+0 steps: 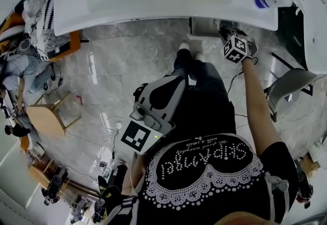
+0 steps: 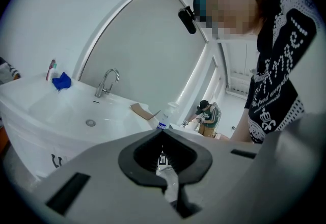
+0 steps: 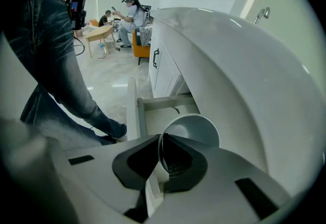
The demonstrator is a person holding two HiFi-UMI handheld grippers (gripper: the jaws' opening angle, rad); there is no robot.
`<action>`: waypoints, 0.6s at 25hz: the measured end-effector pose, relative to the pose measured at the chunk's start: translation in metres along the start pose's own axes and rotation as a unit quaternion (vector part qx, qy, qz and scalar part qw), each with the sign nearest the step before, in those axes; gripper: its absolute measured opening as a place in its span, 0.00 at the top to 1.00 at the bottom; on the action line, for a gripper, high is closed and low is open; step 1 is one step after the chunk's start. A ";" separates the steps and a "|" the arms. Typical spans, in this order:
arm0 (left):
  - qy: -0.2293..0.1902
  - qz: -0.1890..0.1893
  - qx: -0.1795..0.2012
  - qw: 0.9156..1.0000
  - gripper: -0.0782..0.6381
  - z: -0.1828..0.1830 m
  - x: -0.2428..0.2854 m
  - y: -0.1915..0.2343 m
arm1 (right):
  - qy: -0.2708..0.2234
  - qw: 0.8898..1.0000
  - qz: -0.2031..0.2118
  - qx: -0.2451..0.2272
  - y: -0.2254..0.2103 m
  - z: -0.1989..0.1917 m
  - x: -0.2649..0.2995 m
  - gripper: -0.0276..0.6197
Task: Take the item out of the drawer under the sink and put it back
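the right tongs (image 3: pixel 159 163) are pinching the white cup (image 3: pixel 196 127) by its rim, the cup hanging just ahead of them over the open drawer (image 3: pixel 155 115); taking out looks done, returning is pending. the left tongs (image 2: pixel 163 139) are resting together, empty.

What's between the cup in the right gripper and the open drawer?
Nothing shows there: in the right gripper view the cup hangs from the right gripper over the open drawer.
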State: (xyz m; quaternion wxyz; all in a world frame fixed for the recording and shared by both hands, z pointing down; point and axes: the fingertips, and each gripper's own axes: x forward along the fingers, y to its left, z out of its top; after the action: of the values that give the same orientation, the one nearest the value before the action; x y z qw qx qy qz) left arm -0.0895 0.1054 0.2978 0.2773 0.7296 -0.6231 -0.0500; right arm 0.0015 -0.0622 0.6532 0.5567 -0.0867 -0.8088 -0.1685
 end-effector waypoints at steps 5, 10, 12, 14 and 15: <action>0.009 0.003 -0.008 1.000 0.88 -0.007 -0.001 0.007 | 0.015 1.000 0.014 -0.007 0.001 -0.005 0.018 0.92; 0.013 0.011 -0.018 1.000 0.88 -0.009 -0.008 0.014 | 0.030 0.999 0.023 -0.013 -0.003 -0.004 0.035 0.92; 0.013 0.018 -0.021 1.000 0.88 -0.011 -0.011 0.017 | 0.035 0.999 0.026 -0.009 -0.005 -0.004 0.042 0.92; 0.013 0.024 -0.023 0.999 0.88 -0.013 -0.012 0.020 | 0.040 0.999 0.030 -0.007 -0.007 -0.005 0.048 0.92; 0.013 0.027 -0.025 0.999 0.88 -0.014 -0.012 0.020 | 0.042 0.999 0.032 -0.008 -0.009 -0.006 0.050 0.92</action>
State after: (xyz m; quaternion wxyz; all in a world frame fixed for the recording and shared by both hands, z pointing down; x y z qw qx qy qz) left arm -0.1044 0.1196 0.3156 0.3043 0.7059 -0.6378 -0.0485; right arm -0.0146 -0.0749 0.7005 0.5948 -0.1096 -0.7800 -0.1607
